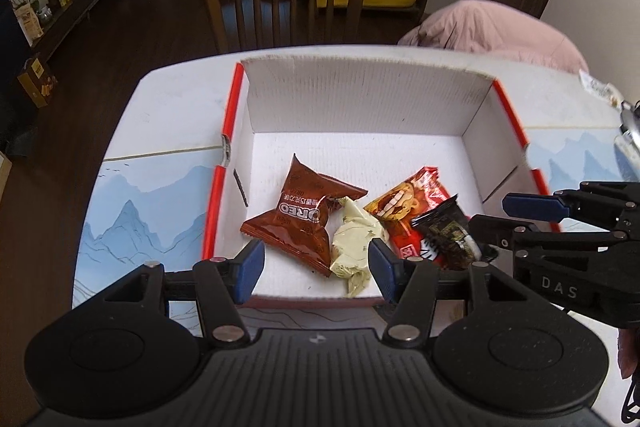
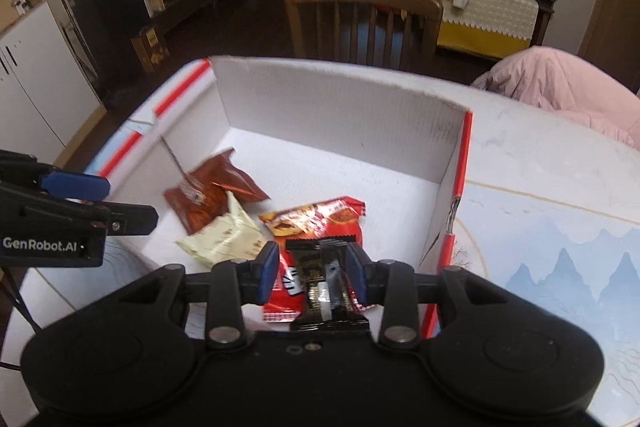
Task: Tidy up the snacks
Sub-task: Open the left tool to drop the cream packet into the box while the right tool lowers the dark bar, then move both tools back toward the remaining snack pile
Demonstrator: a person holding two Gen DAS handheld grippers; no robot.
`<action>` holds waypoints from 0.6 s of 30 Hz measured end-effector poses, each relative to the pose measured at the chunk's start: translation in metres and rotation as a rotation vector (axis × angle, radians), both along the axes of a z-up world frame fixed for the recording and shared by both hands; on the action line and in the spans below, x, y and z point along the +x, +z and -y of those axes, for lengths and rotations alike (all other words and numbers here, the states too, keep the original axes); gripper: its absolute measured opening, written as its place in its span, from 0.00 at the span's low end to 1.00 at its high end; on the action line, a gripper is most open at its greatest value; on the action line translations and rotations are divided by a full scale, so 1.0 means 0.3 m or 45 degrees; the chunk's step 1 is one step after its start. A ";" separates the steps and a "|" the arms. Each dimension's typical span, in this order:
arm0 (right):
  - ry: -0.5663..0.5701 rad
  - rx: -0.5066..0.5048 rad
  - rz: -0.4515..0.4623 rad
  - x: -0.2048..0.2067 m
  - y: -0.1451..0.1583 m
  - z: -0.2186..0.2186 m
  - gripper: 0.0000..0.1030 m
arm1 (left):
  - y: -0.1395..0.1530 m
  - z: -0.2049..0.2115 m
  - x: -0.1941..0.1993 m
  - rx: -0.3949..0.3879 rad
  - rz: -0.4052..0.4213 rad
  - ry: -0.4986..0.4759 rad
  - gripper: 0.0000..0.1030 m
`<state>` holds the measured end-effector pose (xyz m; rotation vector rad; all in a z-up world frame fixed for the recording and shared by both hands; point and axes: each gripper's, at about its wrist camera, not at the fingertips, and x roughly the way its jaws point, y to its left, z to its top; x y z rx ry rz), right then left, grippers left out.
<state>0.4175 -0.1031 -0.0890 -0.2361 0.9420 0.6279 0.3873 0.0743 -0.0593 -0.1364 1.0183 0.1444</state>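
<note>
Snacks sit in white cardboard box: brown Oreo packet, pale wrapper, red packet. Left gripper open, empty. Right gripper clamps black foil packet.

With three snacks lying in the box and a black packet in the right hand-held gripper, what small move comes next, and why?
Probably open the right hand-held gripper and drop the black packet. The packet is pinched between its pads over the box, above the red packet, so it should land inside. The left hand-held gripper is open with nothing in its grip.
</note>
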 end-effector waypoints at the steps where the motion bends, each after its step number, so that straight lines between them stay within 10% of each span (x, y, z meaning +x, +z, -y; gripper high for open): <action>1: 0.000 0.010 0.007 -0.012 0.013 0.002 0.35 | 0.014 0.001 -0.015 -0.001 0.014 0.000 0.55; 18: 0.004 0.239 0.109 -0.287 0.240 0.076 0.35 | 0.194 0.021 -0.304 0.000 0.202 -0.042 0.55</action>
